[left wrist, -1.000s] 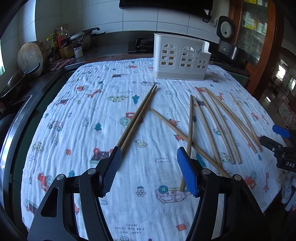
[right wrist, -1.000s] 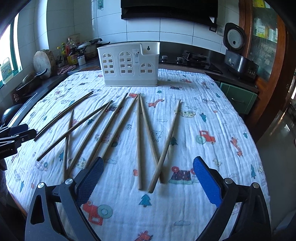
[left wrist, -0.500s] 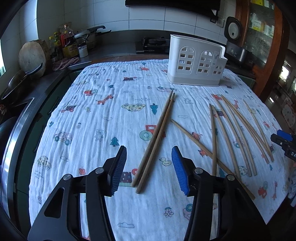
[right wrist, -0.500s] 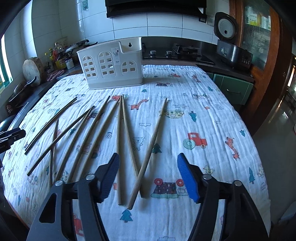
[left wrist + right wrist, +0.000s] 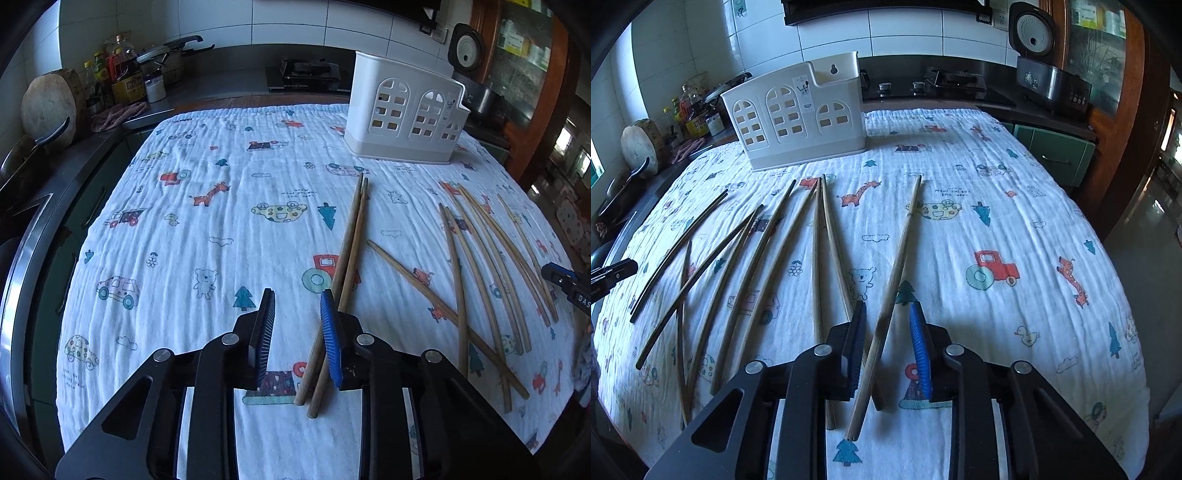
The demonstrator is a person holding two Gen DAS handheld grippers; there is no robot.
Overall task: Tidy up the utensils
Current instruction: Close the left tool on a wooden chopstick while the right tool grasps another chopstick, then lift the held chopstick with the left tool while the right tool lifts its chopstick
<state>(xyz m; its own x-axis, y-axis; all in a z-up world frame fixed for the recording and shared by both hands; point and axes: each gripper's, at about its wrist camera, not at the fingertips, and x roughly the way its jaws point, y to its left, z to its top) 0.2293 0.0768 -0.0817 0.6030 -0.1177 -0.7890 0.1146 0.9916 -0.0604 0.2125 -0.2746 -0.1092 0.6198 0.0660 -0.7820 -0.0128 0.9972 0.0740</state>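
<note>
Surface: white muslin cloth printed with cartoon cars, giraffes and trees, wrinkled, covering the whole table. Room is a kitchen: white wall tiles, dark counter with oil bottles and a round wooden chopping board at 10 o'clock in the left view, gas hob at 12 and black rice cooker at 1 o'clock in the right view.

White plastic utensil caddy with arched window cut-outs stands upright at the far end of the cloth. Loose wooden chopsticks fan out across the cloth.

Left gripper: narrow gap, a wooden chopstick pair lying just inside its right pad, not clamped.

Right gripper: narrow gap straddling a single light wooden chopstick, pads not touching it.
</note>
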